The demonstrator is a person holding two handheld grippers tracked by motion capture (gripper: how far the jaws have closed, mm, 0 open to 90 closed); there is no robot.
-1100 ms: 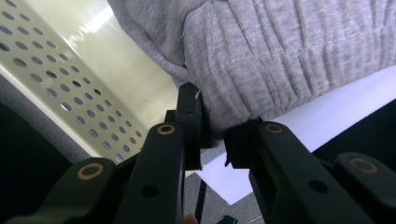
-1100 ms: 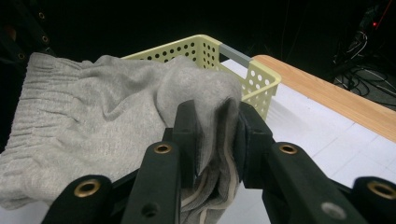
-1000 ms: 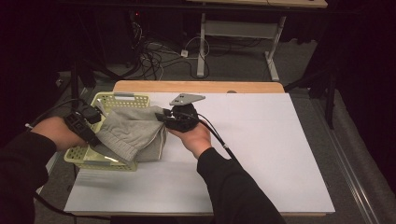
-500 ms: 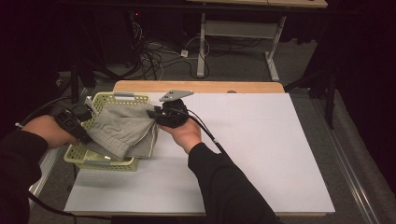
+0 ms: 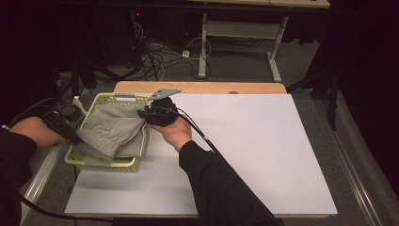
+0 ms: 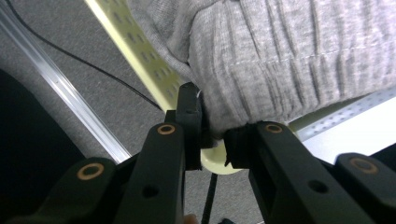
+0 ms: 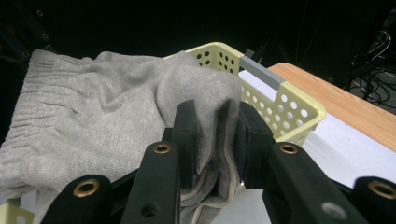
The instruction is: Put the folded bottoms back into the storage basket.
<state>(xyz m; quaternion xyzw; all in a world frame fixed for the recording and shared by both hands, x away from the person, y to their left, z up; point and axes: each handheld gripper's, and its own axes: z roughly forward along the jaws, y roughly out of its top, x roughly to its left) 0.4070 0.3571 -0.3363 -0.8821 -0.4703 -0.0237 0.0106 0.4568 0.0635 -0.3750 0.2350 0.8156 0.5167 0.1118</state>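
Now both tongs, left and right, pinch the grey garment over the yellow basket at the counter's left. Best lower both ends level, so folds land inside the rim.

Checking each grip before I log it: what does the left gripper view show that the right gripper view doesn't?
Left gripper view: the left gripper shut on the grey garment's ribbed edge, with grey carpet and a metal rail below. Right gripper view: the right gripper shut on a folded bunch of cloth, plus the wooden table edge. Both: the garment and the yellow basket.
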